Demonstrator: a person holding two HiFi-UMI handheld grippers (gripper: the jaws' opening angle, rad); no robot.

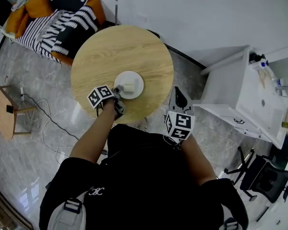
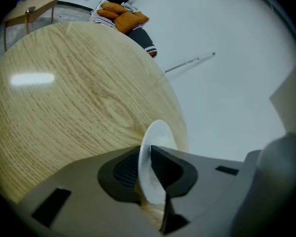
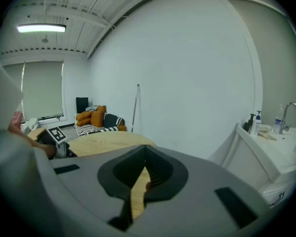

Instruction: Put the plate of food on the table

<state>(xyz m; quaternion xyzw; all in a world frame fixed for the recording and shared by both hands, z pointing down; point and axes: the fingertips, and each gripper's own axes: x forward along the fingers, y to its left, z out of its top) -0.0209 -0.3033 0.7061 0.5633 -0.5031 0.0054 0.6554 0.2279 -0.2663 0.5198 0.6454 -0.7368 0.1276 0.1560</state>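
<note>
A white plate (image 1: 129, 85) carrying a pale block of food (image 1: 129, 87) is at the near middle of the round wooden table (image 1: 101, 51). I cannot tell whether it rests on the wood or hangs just above it. My left gripper (image 1: 117, 93) is shut on the plate's near rim. In the left gripper view the plate (image 2: 155, 147) shows edge-on, pinched between the dark pads (image 2: 124, 171) of the left gripper (image 2: 147, 168). My right gripper (image 1: 178, 94) hangs beside the table's right edge, shut and holding nothing. Its jaws (image 3: 143, 157) meet over a strip of table.
A striped sofa with orange cushions (image 1: 57, 13) stands beyond the table. A small wooden side table (image 1: 2, 110) and a floor cable (image 1: 48, 128) lie to the left. A white sink counter (image 1: 259, 97) and a black office chair (image 1: 264, 176) are to the right.
</note>
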